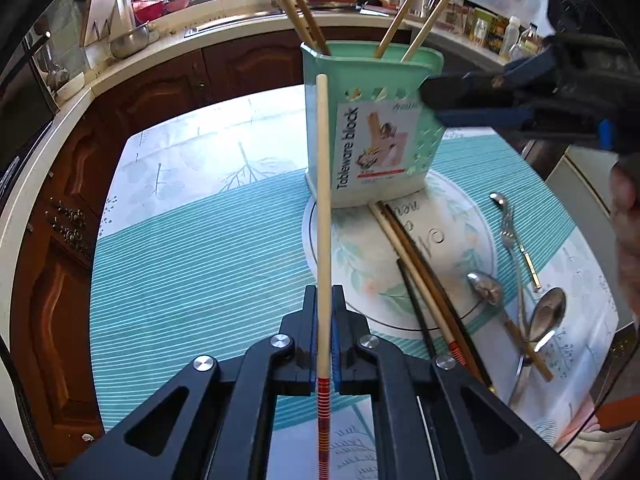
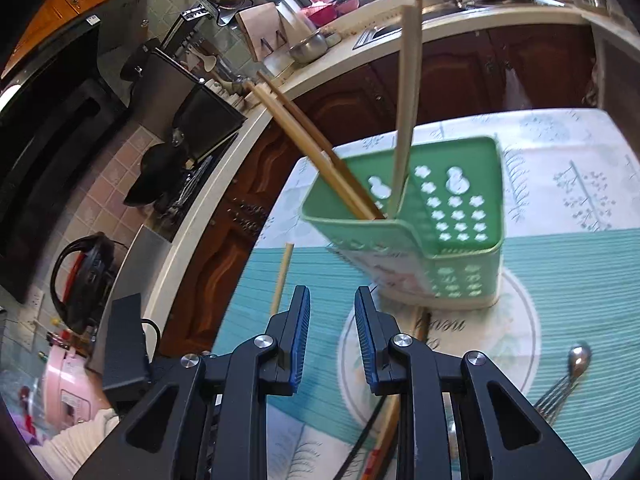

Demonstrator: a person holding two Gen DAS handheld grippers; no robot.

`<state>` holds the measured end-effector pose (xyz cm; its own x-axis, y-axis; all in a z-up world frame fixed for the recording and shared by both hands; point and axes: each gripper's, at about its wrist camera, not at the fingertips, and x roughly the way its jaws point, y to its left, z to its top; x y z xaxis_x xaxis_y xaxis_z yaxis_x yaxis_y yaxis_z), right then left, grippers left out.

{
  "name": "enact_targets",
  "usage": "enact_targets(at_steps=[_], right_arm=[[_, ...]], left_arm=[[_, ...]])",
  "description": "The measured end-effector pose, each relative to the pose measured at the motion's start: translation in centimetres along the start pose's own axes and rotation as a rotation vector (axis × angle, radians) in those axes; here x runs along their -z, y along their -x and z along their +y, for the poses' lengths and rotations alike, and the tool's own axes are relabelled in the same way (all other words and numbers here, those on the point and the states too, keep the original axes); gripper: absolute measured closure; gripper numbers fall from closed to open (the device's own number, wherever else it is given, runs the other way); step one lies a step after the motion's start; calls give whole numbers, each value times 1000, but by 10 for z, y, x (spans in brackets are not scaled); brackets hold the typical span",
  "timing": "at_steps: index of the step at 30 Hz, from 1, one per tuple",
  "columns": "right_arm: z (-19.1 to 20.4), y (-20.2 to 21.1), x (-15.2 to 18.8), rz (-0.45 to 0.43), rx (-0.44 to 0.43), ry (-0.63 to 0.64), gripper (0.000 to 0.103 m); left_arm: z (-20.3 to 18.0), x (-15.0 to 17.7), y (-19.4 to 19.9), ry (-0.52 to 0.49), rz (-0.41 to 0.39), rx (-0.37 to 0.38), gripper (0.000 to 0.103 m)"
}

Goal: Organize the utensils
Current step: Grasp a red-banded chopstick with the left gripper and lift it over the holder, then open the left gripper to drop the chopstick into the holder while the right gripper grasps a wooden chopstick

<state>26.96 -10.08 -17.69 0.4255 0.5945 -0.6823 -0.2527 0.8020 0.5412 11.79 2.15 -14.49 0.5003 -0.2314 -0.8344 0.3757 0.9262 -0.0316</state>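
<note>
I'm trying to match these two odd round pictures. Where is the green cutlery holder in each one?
Left wrist view: the green cutlery holder stands upper centre, label facing the camera, behind the chopstick clamped in the left gripper.
Right wrist view: the holder sits centre right, seen from above, beyond the right gripper.
Shared landmark: the round printed circle under its base.
</note>
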Motion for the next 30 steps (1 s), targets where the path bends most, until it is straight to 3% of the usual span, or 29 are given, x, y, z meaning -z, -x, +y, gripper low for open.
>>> enact_targets(at_steps=[4, 6, 11, 15, 19, 21, 25, 30], right_arm=[[11, -9, 7, 32, -67, -1, 79], [21, -11, 11, 30, -89, 8, 70], [39, -8, 11, -5, -68, 42, 70], [51, 0, 4, -20, -72, 58, 90], [61, 16, -7, -50, -87, 78, 94], [68, 30, -16, -71, -100, 81, 97], [89, 75, -43, -179, -75, 137, 97], [119, 128, -79, -338, -9, 208, 97]], left_arm=[[-10, -3, 10, -4, -29, 26, 100], [-16, -3, 15, -12, -44, 37, 100], [-30, -9, 28, -35, -90, 59, 100], [-34, -16, 38, -39, -111, 72, 100], [-33, -32, 45, -24, -96, 68, 99], [-28, -45, 49, 5, -63, 91, 94], [-20, -73, 70, 37, -72, 75, 49], [-10, -105, 101, 49, -139, 13, 44]])
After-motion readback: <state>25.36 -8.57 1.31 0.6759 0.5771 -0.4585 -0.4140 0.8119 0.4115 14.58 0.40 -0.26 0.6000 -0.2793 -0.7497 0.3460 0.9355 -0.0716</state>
